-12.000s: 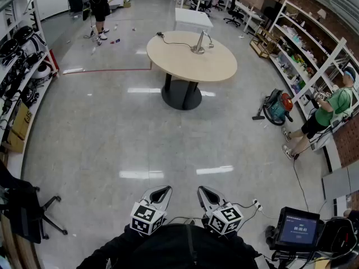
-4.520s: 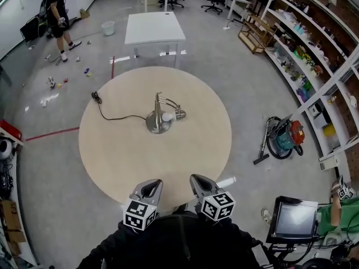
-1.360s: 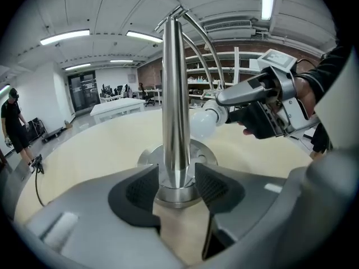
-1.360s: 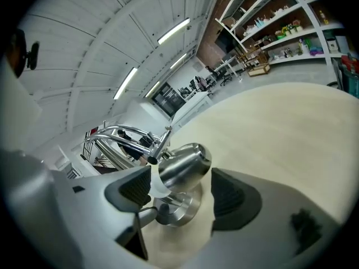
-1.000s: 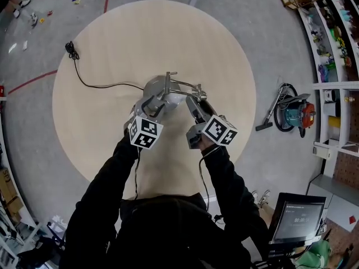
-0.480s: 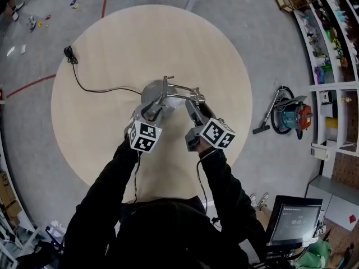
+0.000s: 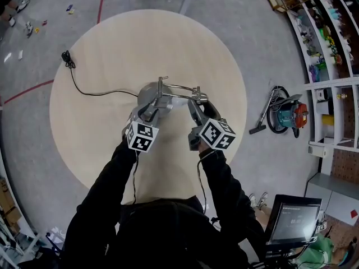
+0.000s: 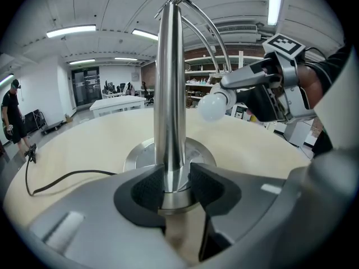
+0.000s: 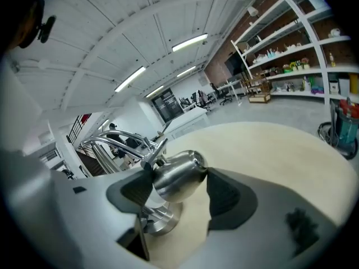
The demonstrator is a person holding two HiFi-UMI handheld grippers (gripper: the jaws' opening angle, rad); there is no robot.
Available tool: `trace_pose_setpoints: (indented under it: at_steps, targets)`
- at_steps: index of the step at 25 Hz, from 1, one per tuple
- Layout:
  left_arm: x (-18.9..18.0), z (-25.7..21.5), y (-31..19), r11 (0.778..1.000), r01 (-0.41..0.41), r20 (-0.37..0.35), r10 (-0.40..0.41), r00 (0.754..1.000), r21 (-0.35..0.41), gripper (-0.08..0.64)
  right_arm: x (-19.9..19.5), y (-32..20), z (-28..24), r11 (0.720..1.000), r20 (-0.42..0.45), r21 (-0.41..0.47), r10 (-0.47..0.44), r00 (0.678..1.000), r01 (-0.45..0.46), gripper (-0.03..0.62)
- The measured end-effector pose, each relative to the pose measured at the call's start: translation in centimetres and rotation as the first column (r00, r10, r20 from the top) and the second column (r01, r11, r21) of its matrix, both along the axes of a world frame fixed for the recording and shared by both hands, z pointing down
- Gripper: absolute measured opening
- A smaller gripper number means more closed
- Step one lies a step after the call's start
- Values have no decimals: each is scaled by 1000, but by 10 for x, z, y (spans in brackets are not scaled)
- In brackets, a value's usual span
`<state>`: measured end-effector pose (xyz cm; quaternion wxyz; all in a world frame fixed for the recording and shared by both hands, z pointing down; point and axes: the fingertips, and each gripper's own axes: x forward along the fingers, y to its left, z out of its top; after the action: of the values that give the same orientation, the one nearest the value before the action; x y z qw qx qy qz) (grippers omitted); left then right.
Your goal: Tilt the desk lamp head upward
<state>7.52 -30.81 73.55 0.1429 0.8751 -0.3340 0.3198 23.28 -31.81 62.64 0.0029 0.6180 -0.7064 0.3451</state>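
From the head view, the desk lamp (image 7: 152,97) stands near the middle of the round table (image 7: 112,43). Its black cord (image 7: 90,88) trails off to the far left of the left claw (image 7: 149,112). That claw sits low against the lamp's upright post (image 7: 160,89). The right claw (image 7: 197,106) is just right of it, at the outer end of the curved arms (image 7: 180,87). A few seconds earlier both claws hung empty at the table's near edge, well short of the lamp. Half a second ago they were already on the lamp, much as now, and the right claw has since lifted and rolled slightly. A vacuum cleaner (image 7: 287,115) lies on the floor well to the right.

In the left gripper view the post stands straight up between the two dark pads. Both pads press its sides just above the round base (image 8: 137,153). These jaws have just been closing, from a wider stance around the post, and they now clamp it. The white bulb (image 8: 213,106) hangs up and to the right of this claw, with the right claw behind it. A person (image 8: 12,114) stands far off at the left.

In the right gripper view the shiny lamp head (image 9: 176,175) lies between the pads and is gripped. The jaws are partly closed, with the left pad flat against the lamp head and the right pad's tip touching it. Whether its tilt has changed is not clear. Shelves (image 9: 303,55) line the wall to the far right.
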Motion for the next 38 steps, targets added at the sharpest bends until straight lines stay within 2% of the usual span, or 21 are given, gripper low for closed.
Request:
trace_pose_setpoints:
  at_steps: [7, 14, 20, 26, 38]
  targets:
    - [2, 2, 0, 1000, 7, 7, -7, 1000, 1, 155, 16, 1, -23, 999, -124, 31, 14, 992, -10, 314]
    - [4, 0, 2, 1000, 11, 11, -11, 1000, 2, 155, 27, 5, -51, 998, -251, 54, 30, 967, -17, 314]
    - [3, 0, 1, 1000, 19, 11, -19, 1000, 1, 155, 32, 4, -81, 997, -396, 82, 33, 918, 0, 314]
    - [3, -1, 3, 1000, 25, 11, -25, 1000, -4, 155, 33, 5, -97, 995, -456, 95, 27, 890, 19, 314]
    - [3, -3, 3, 1000, 22, 15, -22, 1000, 1, 154, 30, 3, -139, 993, -627, 107, 22, 779, 58, 314]
